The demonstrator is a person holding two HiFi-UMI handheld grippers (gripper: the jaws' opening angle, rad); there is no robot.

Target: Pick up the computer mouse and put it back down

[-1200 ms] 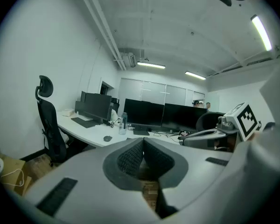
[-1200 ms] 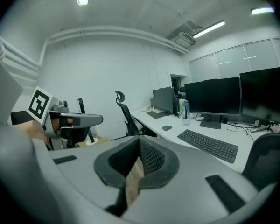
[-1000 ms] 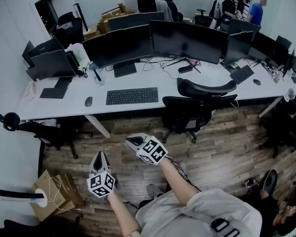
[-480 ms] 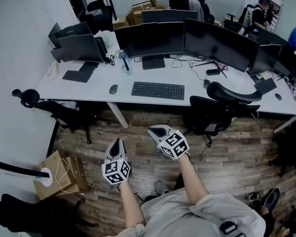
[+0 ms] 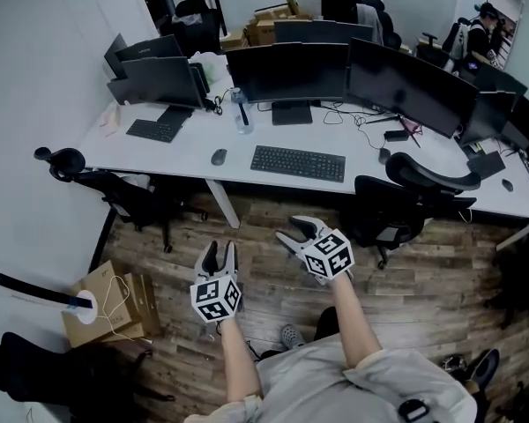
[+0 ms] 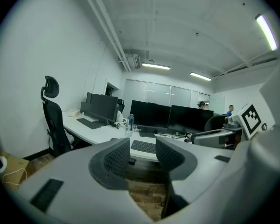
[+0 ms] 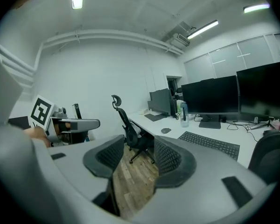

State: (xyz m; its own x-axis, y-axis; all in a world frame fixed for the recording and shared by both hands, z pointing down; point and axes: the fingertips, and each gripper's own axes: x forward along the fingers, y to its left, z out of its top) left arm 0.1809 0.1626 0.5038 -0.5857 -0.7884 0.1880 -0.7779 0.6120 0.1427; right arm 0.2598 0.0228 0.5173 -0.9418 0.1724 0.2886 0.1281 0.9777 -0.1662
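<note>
Our left tool (image 5: 220, 250) and right tool (image 5: 301, 230) hang over the wooden floor (image 5: 423, 280), apart from the table (image 5: 189, 148). Both have just been opening: jaws apart, nothing between them. The computer mouse (image 5: 219, 156) lies on the table, left of the keyboard (image 5: 298, 162).

Computer mouse (image 5: 219, 156): small, dark and oval, lying flat on its base on the white desk (image 5: 185, 152), just left of the keyboard (image 5: 298, 163). It rests well ahead of the fingertips of the left gripper (image 5: 220, 249) and the right gripper (image 5: 297, 230), touched by neither. In the right gripper view the mouse (image 7: 166, 130) shows above and beyond the right-hand finger.
</note>
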